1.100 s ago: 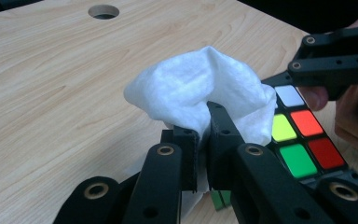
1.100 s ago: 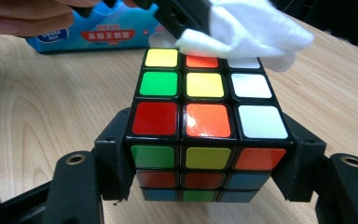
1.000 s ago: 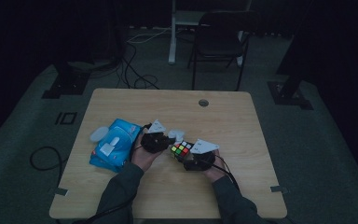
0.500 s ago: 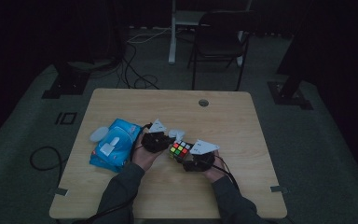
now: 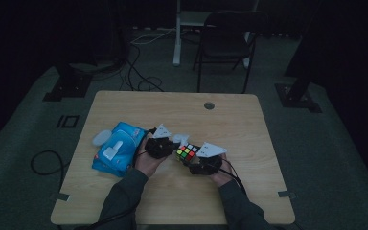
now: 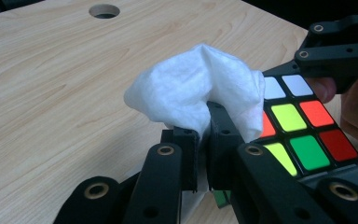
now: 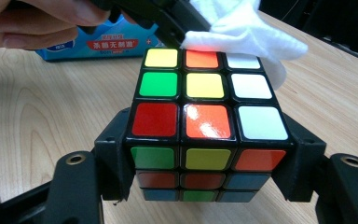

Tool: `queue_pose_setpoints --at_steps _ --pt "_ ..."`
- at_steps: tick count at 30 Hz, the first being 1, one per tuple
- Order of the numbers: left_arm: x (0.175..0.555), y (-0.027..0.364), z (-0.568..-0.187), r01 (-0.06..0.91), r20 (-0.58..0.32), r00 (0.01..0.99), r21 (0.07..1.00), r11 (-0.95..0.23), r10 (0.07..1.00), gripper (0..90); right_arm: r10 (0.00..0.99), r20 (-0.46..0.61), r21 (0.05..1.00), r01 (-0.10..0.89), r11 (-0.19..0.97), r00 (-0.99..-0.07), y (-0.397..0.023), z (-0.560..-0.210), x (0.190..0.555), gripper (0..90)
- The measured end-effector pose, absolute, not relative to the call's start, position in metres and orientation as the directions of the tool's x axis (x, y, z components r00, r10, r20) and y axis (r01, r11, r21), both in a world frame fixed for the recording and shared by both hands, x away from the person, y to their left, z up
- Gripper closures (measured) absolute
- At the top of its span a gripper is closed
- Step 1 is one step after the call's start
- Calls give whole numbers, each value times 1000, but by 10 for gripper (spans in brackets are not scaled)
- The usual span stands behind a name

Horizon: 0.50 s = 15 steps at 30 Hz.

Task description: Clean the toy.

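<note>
Right gripper [image 7: 205, 186] clamps the glossy cube [image 7: 205, 121]; left gripper [image 6: 204, 140] pinches a crumpled white wipe [image 6: 200, 91].

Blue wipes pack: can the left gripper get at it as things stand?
Probably not yet. The left gripper is shut on a white wipe held against the cube; it would have to drop that first. The blue wipes pack lies right beside that hand with bare table around it.

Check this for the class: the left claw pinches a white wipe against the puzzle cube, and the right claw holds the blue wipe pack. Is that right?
Not quite. The right claw holds the puzzle cube, as the right gripper view shows; the blue wipe pack lies on the table. The left claw does pinch the white wipe against the cube.
</note>
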State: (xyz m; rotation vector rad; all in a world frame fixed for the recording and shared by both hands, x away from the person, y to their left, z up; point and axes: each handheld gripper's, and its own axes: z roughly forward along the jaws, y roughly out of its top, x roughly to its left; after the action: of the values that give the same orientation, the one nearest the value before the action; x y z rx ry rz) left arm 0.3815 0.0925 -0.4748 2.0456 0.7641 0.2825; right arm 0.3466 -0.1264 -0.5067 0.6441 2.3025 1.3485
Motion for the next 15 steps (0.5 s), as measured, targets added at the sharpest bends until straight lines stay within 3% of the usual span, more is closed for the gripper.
queue_pose_setpoints --at_steps 15 --pt "372 99 -476 402 -93 792 822 -403 603 857 591 -97 888 198 414 -801 -132 -504 349 342"
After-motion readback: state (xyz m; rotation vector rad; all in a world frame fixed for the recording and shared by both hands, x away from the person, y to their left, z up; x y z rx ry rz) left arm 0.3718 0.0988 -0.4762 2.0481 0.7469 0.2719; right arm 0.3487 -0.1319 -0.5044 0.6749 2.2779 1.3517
